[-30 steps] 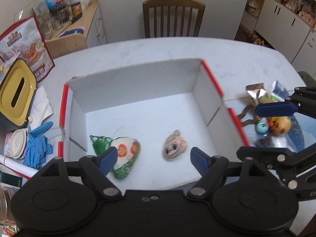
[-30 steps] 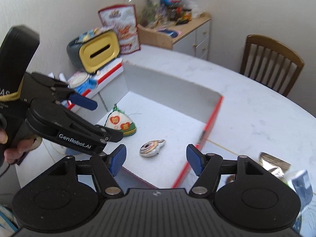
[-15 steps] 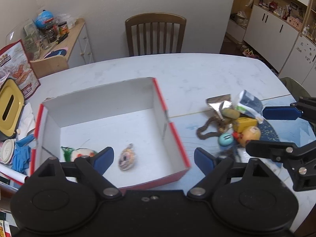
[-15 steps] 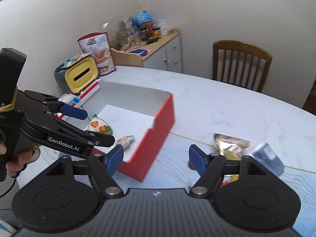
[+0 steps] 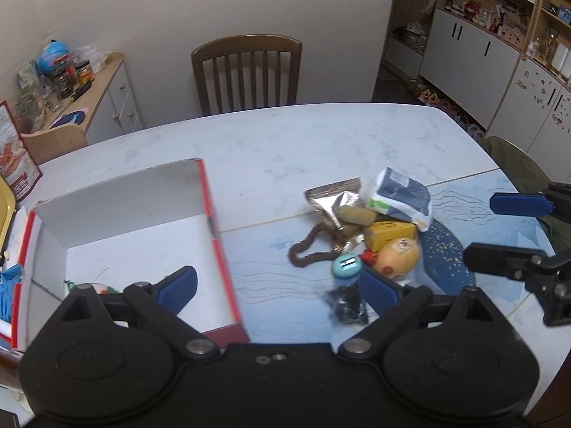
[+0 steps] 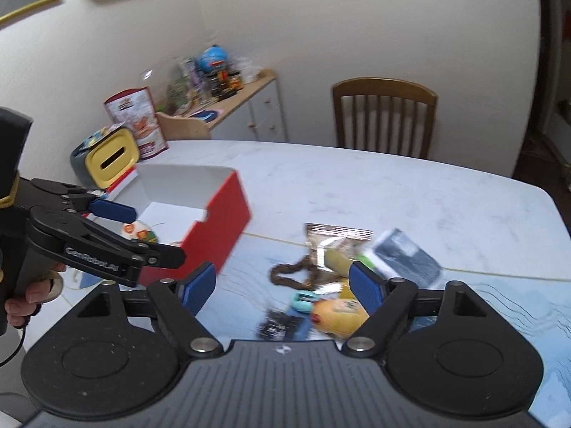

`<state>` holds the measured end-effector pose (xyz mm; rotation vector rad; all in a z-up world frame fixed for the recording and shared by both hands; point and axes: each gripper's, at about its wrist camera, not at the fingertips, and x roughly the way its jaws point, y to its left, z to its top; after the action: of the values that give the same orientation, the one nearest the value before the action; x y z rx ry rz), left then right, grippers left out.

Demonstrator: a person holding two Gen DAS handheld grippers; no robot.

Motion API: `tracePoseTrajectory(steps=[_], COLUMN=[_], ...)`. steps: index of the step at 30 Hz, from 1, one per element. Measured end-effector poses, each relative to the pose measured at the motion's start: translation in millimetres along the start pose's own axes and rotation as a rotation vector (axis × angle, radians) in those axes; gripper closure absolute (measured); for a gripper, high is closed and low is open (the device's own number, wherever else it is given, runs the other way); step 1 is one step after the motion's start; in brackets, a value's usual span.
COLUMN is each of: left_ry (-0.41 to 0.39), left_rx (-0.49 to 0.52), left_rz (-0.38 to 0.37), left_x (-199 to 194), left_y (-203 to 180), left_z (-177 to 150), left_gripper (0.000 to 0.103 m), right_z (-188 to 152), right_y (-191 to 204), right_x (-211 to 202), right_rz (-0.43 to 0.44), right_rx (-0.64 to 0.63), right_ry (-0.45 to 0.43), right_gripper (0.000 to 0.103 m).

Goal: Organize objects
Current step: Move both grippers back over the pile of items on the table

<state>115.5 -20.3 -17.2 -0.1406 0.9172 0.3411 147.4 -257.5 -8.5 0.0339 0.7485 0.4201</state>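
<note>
Left wrist view: both claws gape empty, the left claw [image 5: 278, 287] beside the box [image 5: 214, 214] and the right claw [image 6: 283, 283] over the pile [image 6: 342, 267] on the tabletop [image 5: 321, 135], presumably lining up the next pick.

box interior: open-topped box [image 5: 117, 221], floor mostly bare; small toy [image 5: 103, 288] near its front left corner
box wall: red side wall [image 6: 228, 221] stands between box floor and pile
gap box–pile: bare table strip [image 5: 264, 249], passable
pile: foil packet [image 5: 332, 199], blue-white pouch [image 5: 399, 199], brown chain [image 5: 310, 249], yellow toy [image 5: 398, 258], teal item [image 5: 347, 266], all touching or overlapping
far table: bare up to chair [image 5: 246, 71]
left of box: yellow-lidded bin [image 6: 107, 155], clutter
</note>
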Motion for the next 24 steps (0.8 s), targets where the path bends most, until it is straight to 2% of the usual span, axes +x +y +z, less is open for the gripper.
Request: tracePoseTrajectory(steps=[3, 11, 16, 24], left_ry=[-0.007, 0.007, 0.035, 0.073], left_rx=[0.012, 0.001, -0.024, -0.031], left_rz=[-0.004, 0.012, 0.024, 0.034], left_x=[5.1, 37.0, 62.6, 99.8], left_y=[-12.2, -34.0, -42.1, -53.3], left_z=[0.1, -10.8, -23.4, -38.3], left_gripper=[0.001, 0.001, 0.001, 0.001], right_z=[-11.6, -46.1, -65.7, -90.5], right_y=[-20.7, -54.9, -56.2, -49.6], right_x=[-3.1, 14.5, 38.0, 77.5], right_rz=[-0.018, -0.063, -0.096, -0.041], right_rx=[0.028, 0.048, -0.012, -0.030], right_ry=[0.003, 0.051, 0.080, 0.144], right_gripper=[0.021, 0.019, 0.019, 0.019])
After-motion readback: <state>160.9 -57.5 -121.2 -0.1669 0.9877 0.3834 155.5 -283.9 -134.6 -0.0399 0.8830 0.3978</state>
